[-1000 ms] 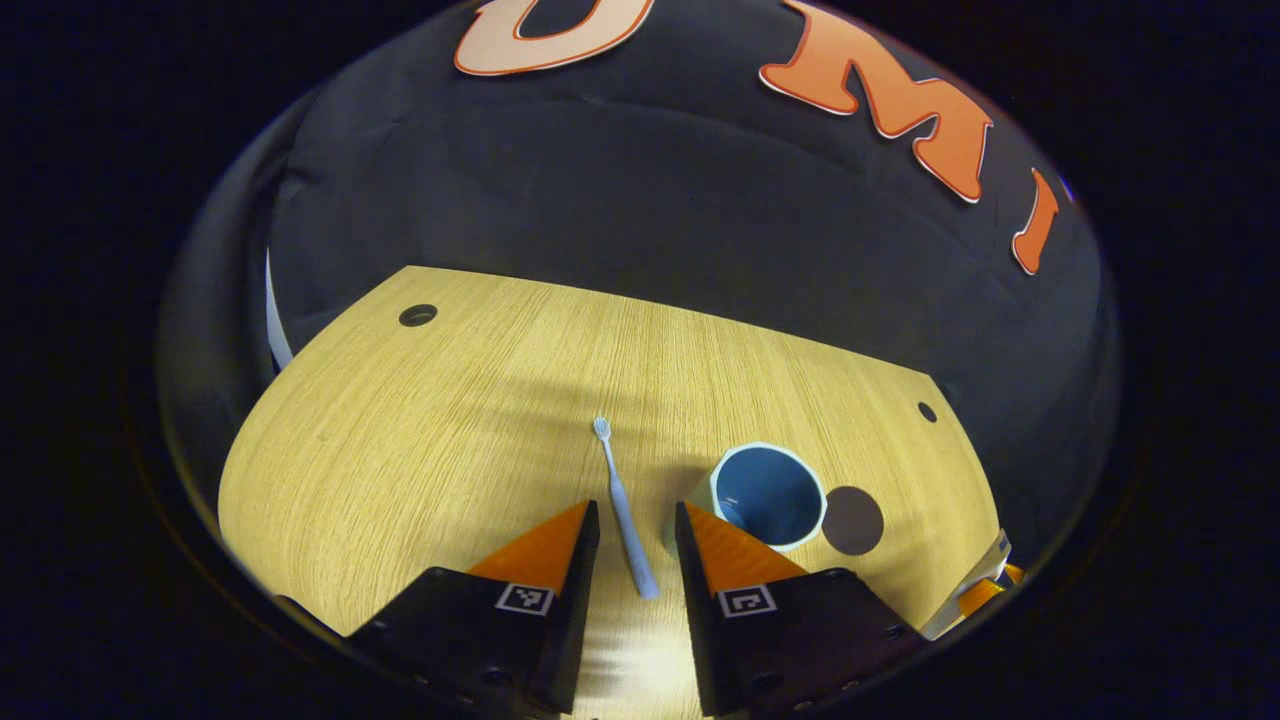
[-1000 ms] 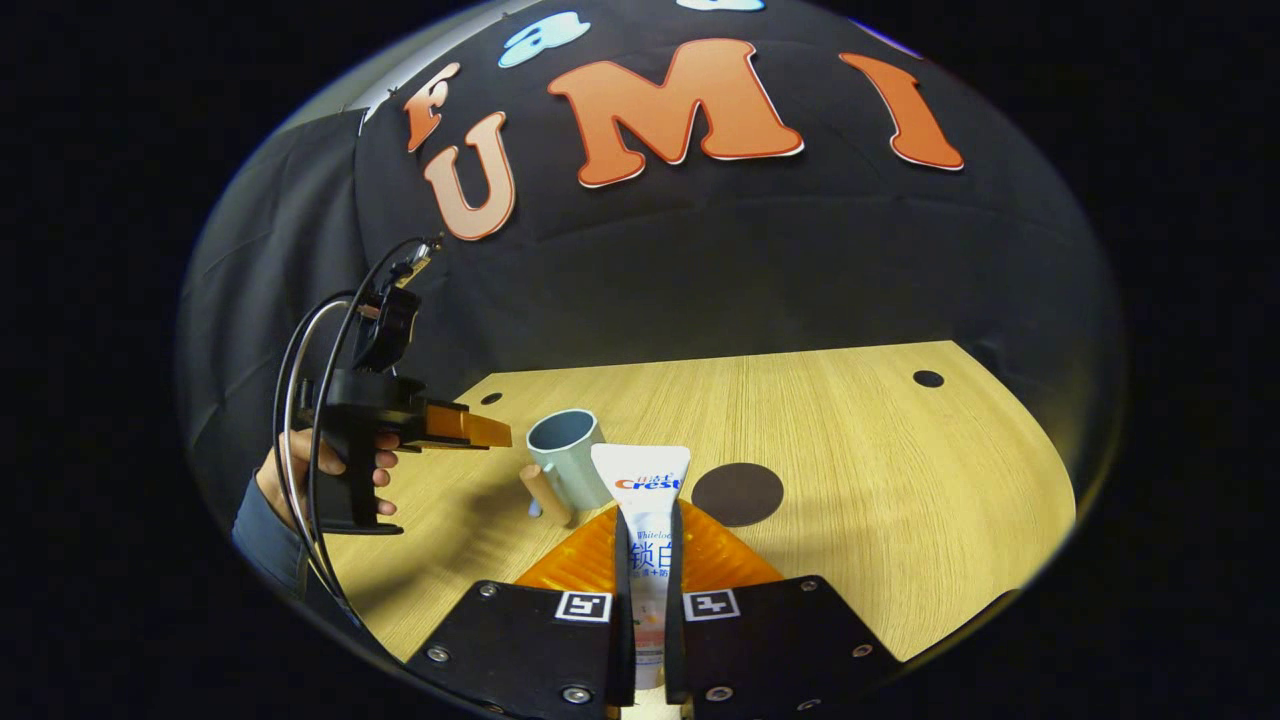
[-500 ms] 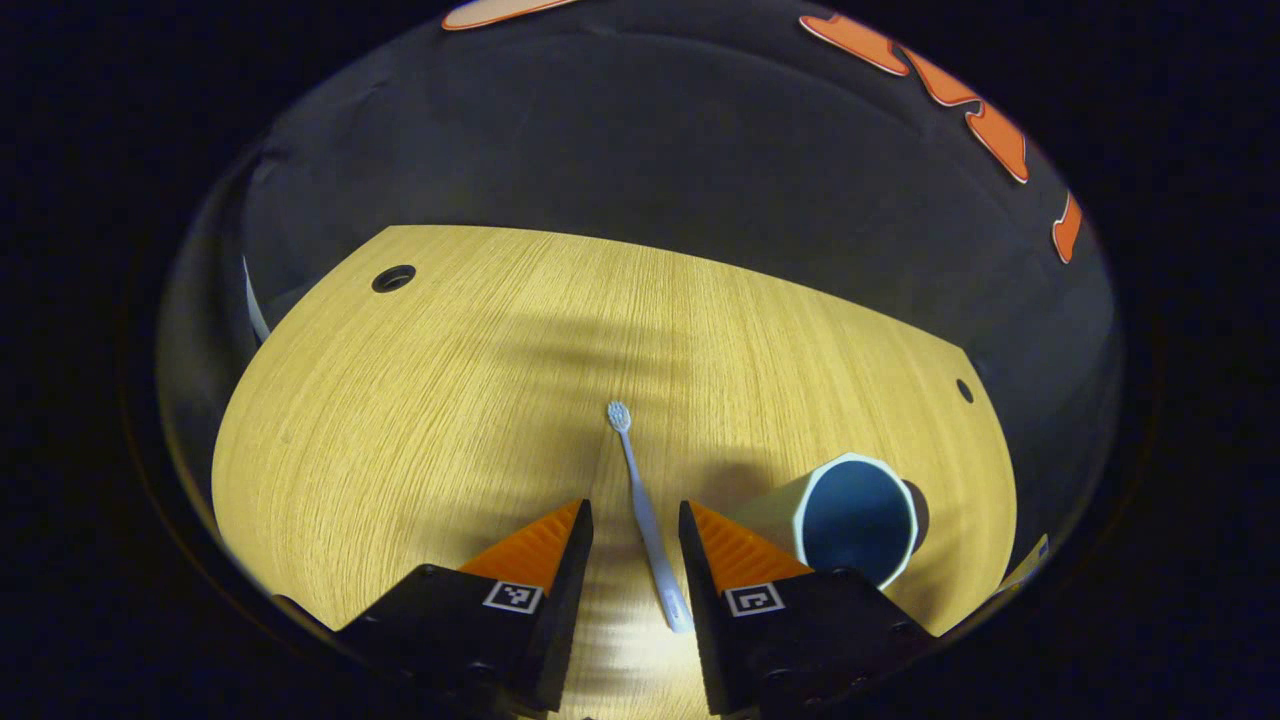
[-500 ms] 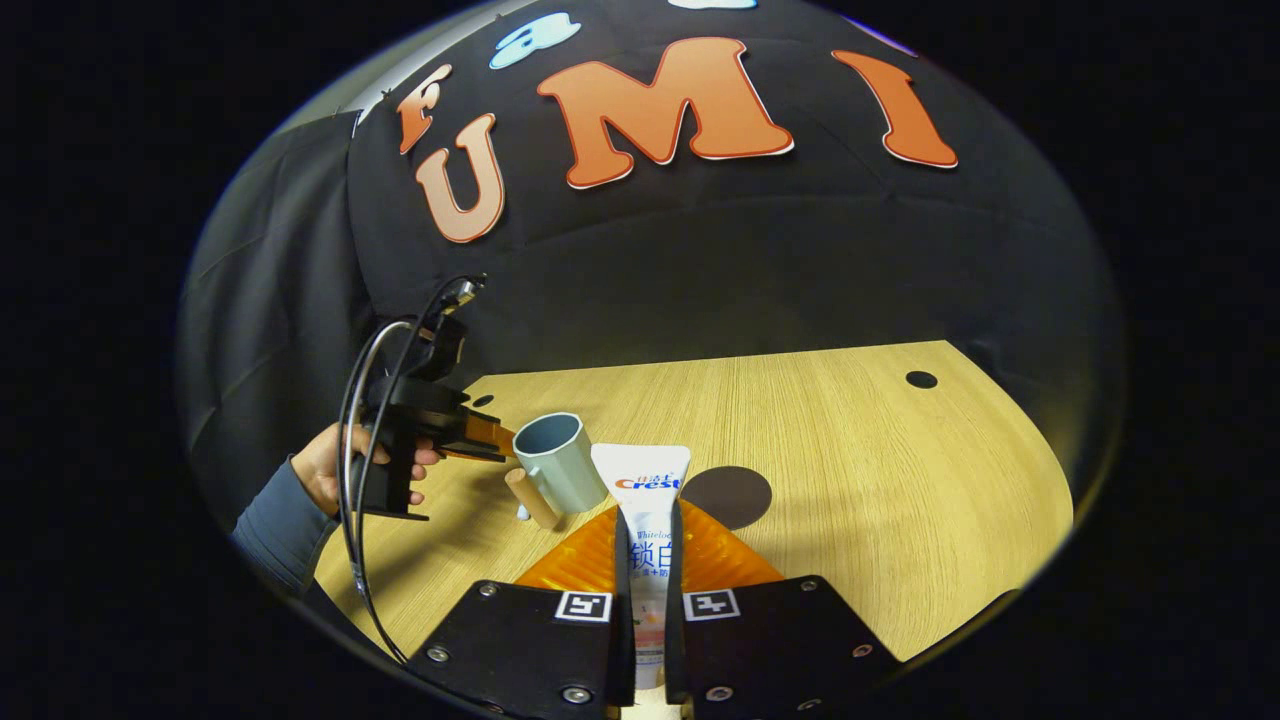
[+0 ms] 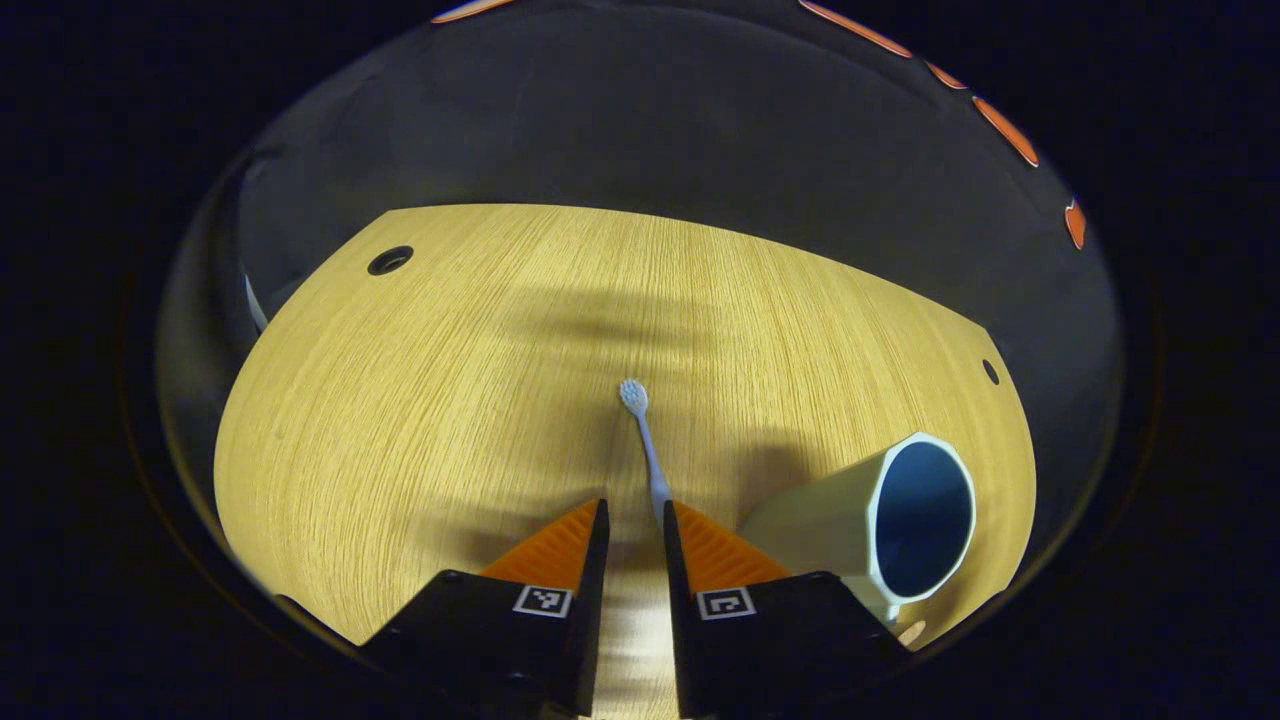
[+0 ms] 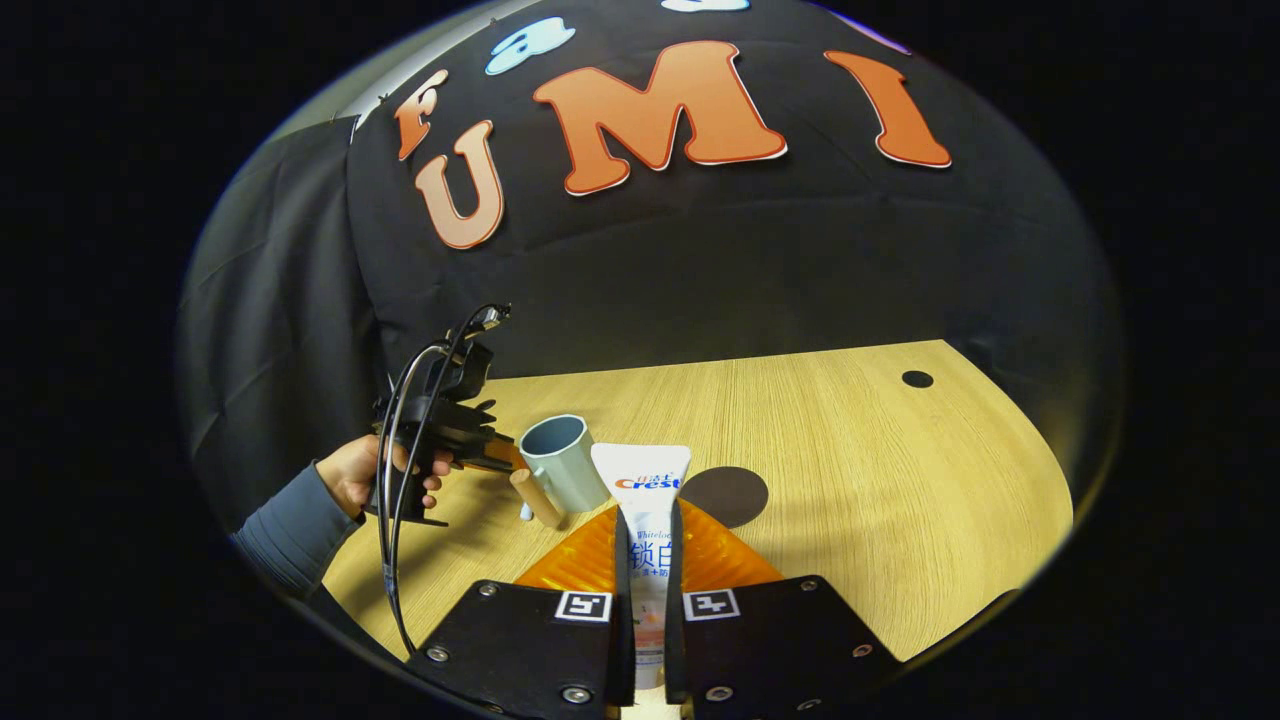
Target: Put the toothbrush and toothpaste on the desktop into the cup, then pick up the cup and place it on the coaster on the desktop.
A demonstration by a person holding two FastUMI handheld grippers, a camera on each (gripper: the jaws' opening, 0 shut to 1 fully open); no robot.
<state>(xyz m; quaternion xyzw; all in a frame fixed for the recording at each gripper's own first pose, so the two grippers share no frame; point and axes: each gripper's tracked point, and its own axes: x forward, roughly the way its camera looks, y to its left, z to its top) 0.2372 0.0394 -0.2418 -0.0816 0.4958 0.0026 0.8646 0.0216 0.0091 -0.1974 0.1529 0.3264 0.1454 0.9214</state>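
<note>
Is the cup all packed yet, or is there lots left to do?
Nothing is in the cup yet; it looks empty inside. The right gripper is clamped on the toothpaste. The left gripper sits low around the handle of the toothbrush, which lies on the desk. Both things must go into the cup, then the cup goes onto the coaster.

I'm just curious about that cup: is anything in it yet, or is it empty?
Empty. The left gripper view looks into the cup and shows a bare inside; the toothbrush lies on the desk.
</note>
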